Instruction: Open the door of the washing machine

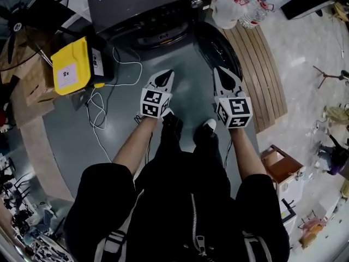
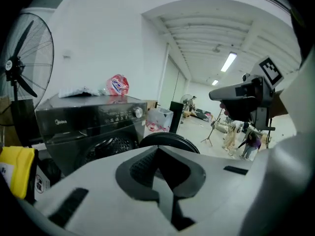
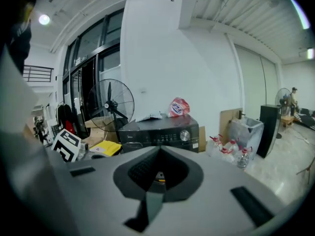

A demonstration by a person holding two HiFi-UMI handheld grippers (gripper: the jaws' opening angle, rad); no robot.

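- Task looks done: the door (image 1: 219, 51) stands swung wide off the washing machine (image 1: 152, 15) at the head view's top, leaving the drum mouth exposed; nothing seems left to do.
- The door is round, hinged on the right in the head view; its edge runs from the machine front toward the person.
- Left hand-held gripper (image 1: 165, 76) and right hand-held gripper (image 1: 221, 74) are both closed and empty, well clear of the door.

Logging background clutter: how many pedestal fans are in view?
2. One pedestal fan stands left of the washing machine; a second fan stands far back at right. Others may be hidden.
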